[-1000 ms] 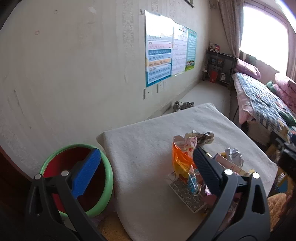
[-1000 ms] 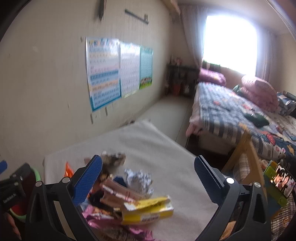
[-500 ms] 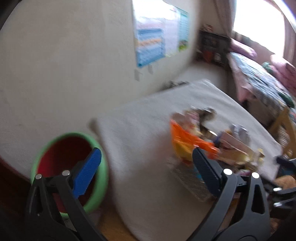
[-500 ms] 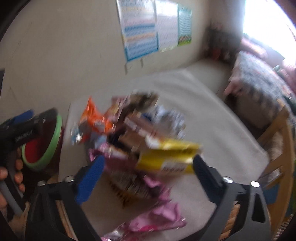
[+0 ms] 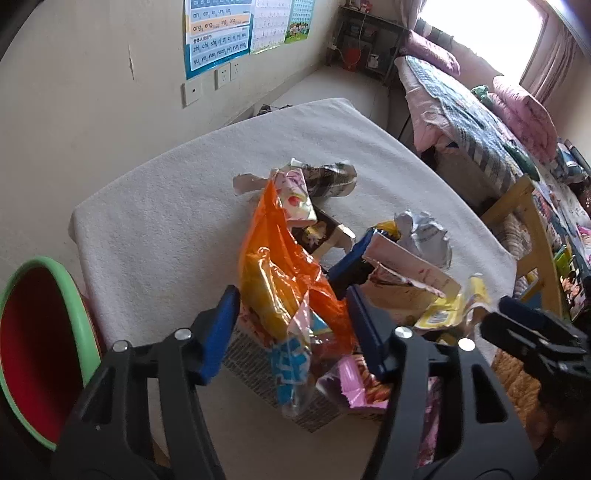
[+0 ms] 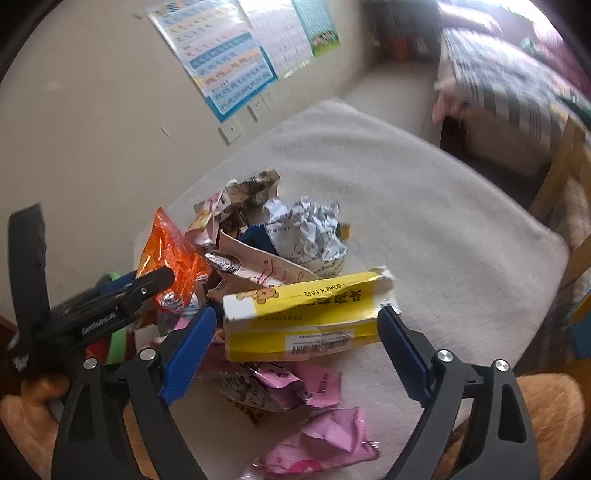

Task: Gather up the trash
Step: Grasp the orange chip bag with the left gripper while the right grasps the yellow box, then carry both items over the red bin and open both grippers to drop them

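A heap of trash lies on a white padded table (image 5: 155, 206). An orange snack bag (image 5: 288, 280) stands at the heap's left, between the open jaws of my left gripper (image 5: 291, 332). A crushed yellow box (image 6: 306, 317) lies across the front of the heap, between the open jaws of my right gripper (image 6: 295, 343). Crumpled silver foil (image 6: 306, 229) and pink wrappers (image 6: 321, 443) lie around it. Neither gripper visibly clamps anything. The orange bag (image 6: 170, 254) and left gripper (image 6: 110, 299) also show in the right wrist view.
A red bin with a green rim (image 5: 40, 339) stands on the floor left of the table. A wall with posters (image 5: 221, 33) is behind. A bed (image 5: 480, 110) and a wooden chair (image 5: 532, 229) are to the right.
Both grippers have dropped down and forward onto the trash heap. The left jaws now straddle the orange bag, the right jaws the yellow box.
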